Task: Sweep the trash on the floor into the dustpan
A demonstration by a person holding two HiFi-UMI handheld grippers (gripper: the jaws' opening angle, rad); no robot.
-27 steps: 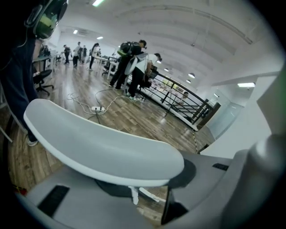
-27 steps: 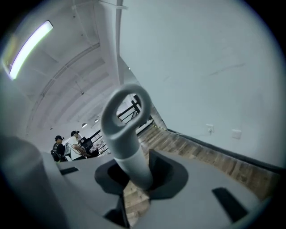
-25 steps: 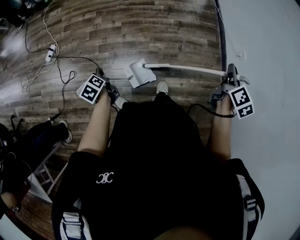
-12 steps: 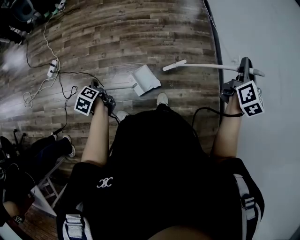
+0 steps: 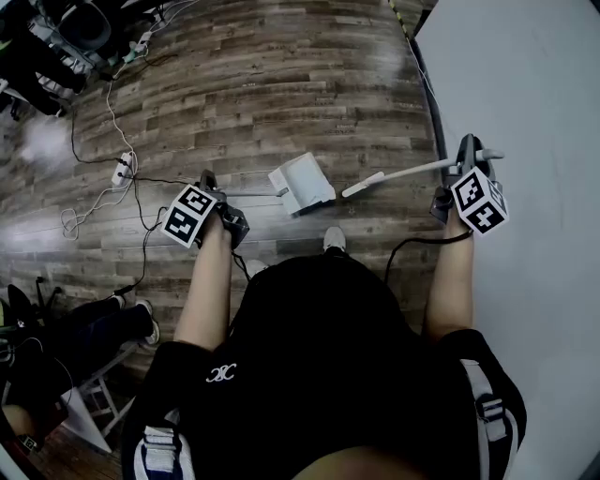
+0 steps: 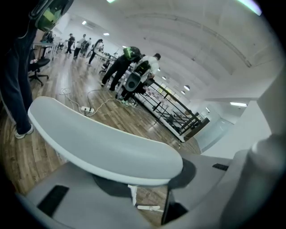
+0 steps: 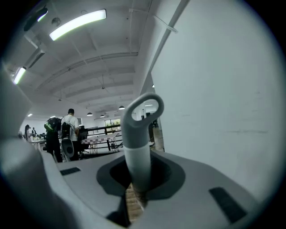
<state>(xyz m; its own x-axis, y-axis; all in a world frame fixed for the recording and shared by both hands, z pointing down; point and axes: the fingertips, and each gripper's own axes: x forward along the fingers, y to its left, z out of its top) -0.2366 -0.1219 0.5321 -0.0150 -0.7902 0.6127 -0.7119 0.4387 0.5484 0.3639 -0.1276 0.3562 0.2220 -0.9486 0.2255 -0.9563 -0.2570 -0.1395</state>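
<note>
In the head view my left gripper (image 5: 212,187) is shut on the thin handle of the white dustpan (image 5: 302,183), which sits low over the wood floor ahead of my shoe. In the left gripper view that pale handle (image 6: 103,143) lies across the jaws of the left gripper (image 6: 134,179). My right gripper (image 5: 466,161), close to the wall, is shut on the broom (image 5: 403,173); its white stick slants down-left and ends just right of the dustpan. The broom's looped grey handle end (image 7: 139,129) stands up between the jaws of the right gripper (image 7: 136,179). I can make out no trash.
A power strip (image 5: 123,169) and loose cables lie on the floor at the left. Another person's legs and shoe (image 5: 141,328) are at the lower left, with equipment (image 5: 66,28) at the top left. A white wall (image 5: 534,94) with a dark baseboard (image 5: 427,84) bounds the right.
The broom's lower end has swung from over the dustpan to its right side, and the stick now slants. The dustpan sits closer to my shoe. Both grippers kept their hold.
</note>
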